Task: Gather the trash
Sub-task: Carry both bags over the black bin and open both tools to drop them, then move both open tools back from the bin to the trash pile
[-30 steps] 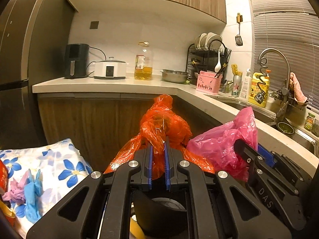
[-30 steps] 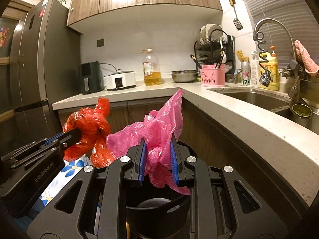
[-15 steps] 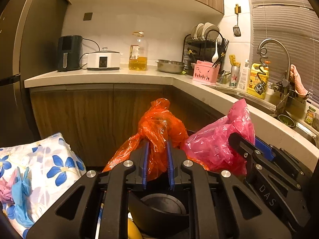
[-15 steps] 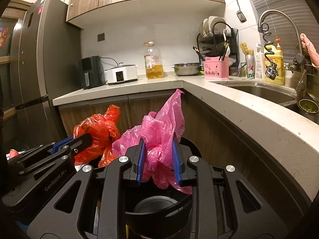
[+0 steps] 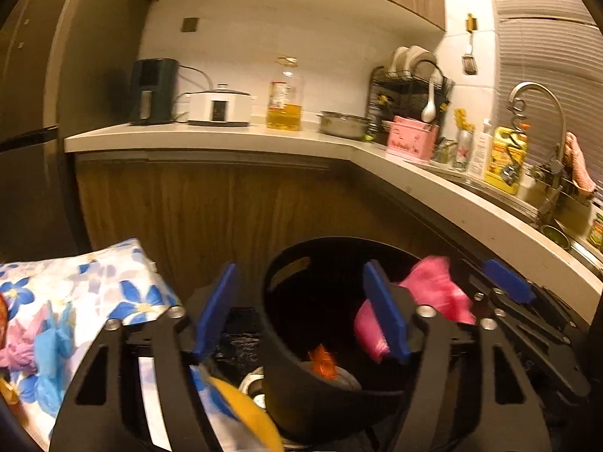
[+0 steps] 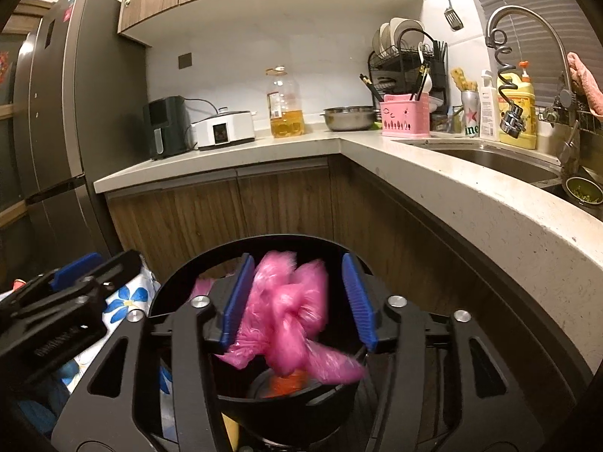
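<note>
My left gripper [image 5: 301, 312] hangs over a black bin [image 5: 339, 243], its jaws opening wide with nothing between them. The orange plastic bag [image 5: 322, 363] lies at the bottom of the bin. In the right wrist view my right gripper [image 6: 297, 297] is over the same bin [image 6: 264, 241], jaws opening. The pink plastic bag [image 6: 290, 316] is blurred between the blue pads, loose from them and hanging into the bin above the orange bag [image 6: 290, 384]. The pink bag [image 5: 433, 293] also shows in the left wrist view, beside the right gripper [image 5: 508, 290]. The left gripper [image 6: 75, 275] shows at the left.
A floral cloth [image 5: 94, 282] with blue and purple scraps lies to the left of the bin. Wooden cabinets and an L-shaped counter [image 6: 471, 196] stand behind and to the right, with a sink [image 6: 501, 158] and a faucet. A grey fridge [image 6: 56, 132] stands at the left.
Both grippers have let go. The orange bag has dropped from the left jaws into the bin. The pink bag has come loose from the right jaws and is sinking.
</note>
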`<state>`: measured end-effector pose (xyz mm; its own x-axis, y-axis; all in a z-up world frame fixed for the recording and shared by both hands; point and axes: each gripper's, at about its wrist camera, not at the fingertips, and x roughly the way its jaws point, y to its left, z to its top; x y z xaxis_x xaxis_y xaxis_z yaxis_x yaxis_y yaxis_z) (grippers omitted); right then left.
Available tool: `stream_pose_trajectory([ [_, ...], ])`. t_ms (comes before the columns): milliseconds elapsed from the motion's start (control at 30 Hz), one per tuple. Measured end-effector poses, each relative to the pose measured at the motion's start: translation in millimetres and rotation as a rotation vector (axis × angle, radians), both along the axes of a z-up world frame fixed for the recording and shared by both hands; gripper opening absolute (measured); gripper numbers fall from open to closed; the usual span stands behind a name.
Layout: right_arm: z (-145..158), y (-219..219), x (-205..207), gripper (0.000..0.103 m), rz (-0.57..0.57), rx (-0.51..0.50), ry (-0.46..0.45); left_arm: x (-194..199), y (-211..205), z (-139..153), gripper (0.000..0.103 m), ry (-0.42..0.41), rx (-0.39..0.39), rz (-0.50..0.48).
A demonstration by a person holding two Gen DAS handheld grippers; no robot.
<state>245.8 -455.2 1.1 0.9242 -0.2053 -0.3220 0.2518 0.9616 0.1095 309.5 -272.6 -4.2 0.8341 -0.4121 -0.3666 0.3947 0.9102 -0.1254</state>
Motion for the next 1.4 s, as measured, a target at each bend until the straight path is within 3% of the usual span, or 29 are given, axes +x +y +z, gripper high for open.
stream_pose_trajectory([
  [100,0,5,-6,0.066,-0.005,-0.011,-0.001,-6,14,1,0.086,-0.007,0.004,0.047],
  [233,-2,15,-18,0.081,-0.009,-0.018,0.010,-19,31,2,0.090,-0.014,0.016,0.100],
  [267,-2,18,-21,0.082,-0.010,-0.020,0.011,-24,37,3,0.095,-0.020,0.021,0.113],
  [433,-2,38,-39,0.091,-0.005,-0.028,0.031,-52,61,6,0.097,-0.049,0.047,0.167],
  [800,-8,74,-77,0.092,0.000,-0.013,0.091,-102,101,-3,0.097,-0.011,0.080,0.209],
  [1400,-4,138,-137,0.092,0.047,-0.047,0.063,-176,170,-7,0.097,-0.022,0.047,0.299],
])
